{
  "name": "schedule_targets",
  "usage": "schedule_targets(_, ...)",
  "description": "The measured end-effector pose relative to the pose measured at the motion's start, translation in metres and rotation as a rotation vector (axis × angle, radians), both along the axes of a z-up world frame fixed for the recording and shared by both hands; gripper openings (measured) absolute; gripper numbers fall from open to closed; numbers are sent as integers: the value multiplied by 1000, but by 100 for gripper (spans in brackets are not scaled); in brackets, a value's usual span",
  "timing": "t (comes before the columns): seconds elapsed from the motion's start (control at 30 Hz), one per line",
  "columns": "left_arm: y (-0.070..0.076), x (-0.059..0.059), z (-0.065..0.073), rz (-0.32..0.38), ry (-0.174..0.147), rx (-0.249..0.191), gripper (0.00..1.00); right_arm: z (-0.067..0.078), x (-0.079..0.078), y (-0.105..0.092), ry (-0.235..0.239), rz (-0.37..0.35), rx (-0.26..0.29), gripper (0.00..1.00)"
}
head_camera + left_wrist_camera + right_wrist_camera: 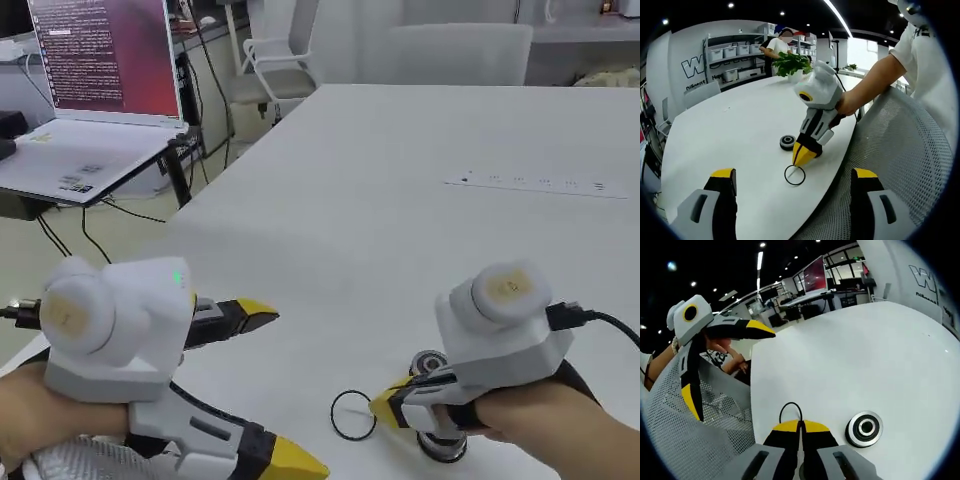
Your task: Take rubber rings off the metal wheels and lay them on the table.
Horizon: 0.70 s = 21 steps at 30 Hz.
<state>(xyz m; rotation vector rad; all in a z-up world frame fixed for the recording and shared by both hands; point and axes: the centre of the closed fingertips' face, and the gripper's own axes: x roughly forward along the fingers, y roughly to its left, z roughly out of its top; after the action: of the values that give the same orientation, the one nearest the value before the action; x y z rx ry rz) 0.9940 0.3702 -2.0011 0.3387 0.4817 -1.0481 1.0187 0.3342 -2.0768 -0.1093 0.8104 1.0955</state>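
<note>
A thin black rubber ring (352, 415) lies flat on the white table (400, 200) near its front edge. My right gripper (380, 406) is shut, its yellow tips pinching the ring's (789, 411) near edge. Just right of those tips sits a metal wheel (865, 428) with a black ring on it, also seen as a wheel (787, 142) beyond the ring (795, 175). Another wheel (441, 446) sits under my right hand. My left gripper (282, 390) hovers at the left, open wide and holding nothing, a short way from the ring.
An open laptop (100, 60) stands on a side desk at the back left, with cables below it. A power strip (530, 183) lies far right on the table. A mesh chair (900, 165) is at the table's near edge. A potted plant (792, 62) stands at the far end.
</note>
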Motion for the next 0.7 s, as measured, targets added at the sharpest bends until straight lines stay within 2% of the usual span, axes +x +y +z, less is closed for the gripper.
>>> schedule_targets(0.23, 3, 2, 0, 4, -9, 3, 93, -7, -1, 1, -21, 12, -32, 0)
schedule_targets(0.37, 2, 1, 1, 1, -13, 2, 93, -8, -2, 1, -16, 9, -33, 2)
schedule_targets(0.53, 1, 0, 3, -5, -19, -2, 93, -5, 0, -1, -31, 3, -36, 6)
schedule_targets(0.7, 1, 0, 3, -8, -21, -6, 93, 4, 7, -14, -43, -29, -30, 6)
